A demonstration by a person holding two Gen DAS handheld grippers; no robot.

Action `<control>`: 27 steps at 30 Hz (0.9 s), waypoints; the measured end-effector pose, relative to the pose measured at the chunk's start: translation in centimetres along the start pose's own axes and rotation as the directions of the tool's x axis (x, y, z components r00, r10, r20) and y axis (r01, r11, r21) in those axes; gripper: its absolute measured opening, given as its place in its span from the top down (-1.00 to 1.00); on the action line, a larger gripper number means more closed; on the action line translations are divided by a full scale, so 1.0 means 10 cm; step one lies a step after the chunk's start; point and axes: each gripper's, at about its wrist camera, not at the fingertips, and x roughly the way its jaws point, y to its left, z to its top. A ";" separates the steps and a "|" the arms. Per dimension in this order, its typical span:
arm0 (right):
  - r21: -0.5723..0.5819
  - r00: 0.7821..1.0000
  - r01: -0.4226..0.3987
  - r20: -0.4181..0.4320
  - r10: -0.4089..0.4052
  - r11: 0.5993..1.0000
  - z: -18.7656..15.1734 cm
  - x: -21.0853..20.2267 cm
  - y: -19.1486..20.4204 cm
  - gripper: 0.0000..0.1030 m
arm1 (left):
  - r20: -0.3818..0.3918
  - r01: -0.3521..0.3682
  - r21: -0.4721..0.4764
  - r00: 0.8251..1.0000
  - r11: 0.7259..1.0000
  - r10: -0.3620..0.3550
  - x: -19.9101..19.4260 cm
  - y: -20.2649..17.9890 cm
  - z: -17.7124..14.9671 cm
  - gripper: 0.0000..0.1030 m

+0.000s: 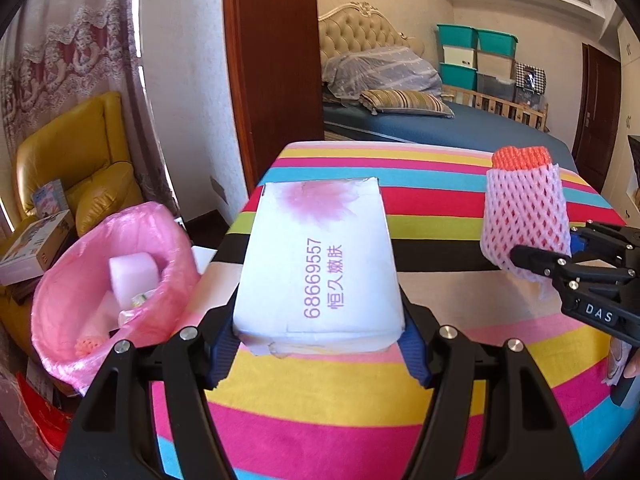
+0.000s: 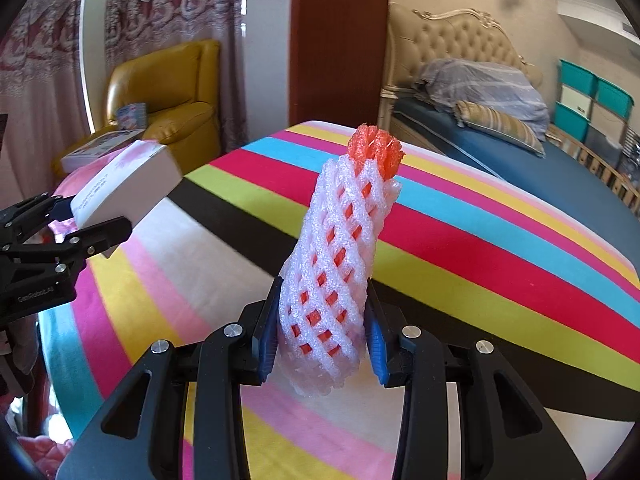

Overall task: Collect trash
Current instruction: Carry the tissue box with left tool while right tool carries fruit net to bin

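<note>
My left gripper (image 1: 318, 344) is shut on a white box (image 1: 320, 264) with a pink flower and purple print, held above the striped table (image 1: 360, 400). Left of it stands a bin lined with a pink bag (image 1: 80, 280), holding white foam pieces and other scraps. My right gripper (image 2: 322, 344) is shut on a roll of foam fruit netting (image 2: 340, 264), white outside with orange inside, pointing up. In the left wrist view the netting (image 1: 524, 216) and the right gripper (image 1: 532, 256) show at the right. In the right wrist view the box (image 2: 124, 192) and the left gripper (image 2: 96, 232) show at the left.
The table carries a bright striped cloth (image 2: 480, 260). A yellow armchair (image 1: 76, 160) with books and a box stands beyond the bin. A wooden door frame (image 1: 272, 60) and a bed (image 1: 440, 120) lie behind the table. Teal storage boxes (image 1: 476, 48) are stacked at the far wall.
</note>
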 end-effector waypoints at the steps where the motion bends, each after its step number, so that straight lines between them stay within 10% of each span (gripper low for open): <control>1: -0.012 1.000 -0.011 0.000 0.011 1.000 0.00 -0.02 0.05 0.29 | 0.001 0.000 -0.009 1.000 1.000 0.000 -0.03 0.03 -0.02 -0.27; 27: -0.244 0.978 -0.206 -0.022 0.207 0.948 0.20 -0.11 1.26 0.29 | 0.049 -0.155 -0.116 0.986 0.981 0.162 -0.75 0.86 -0.43 -0.27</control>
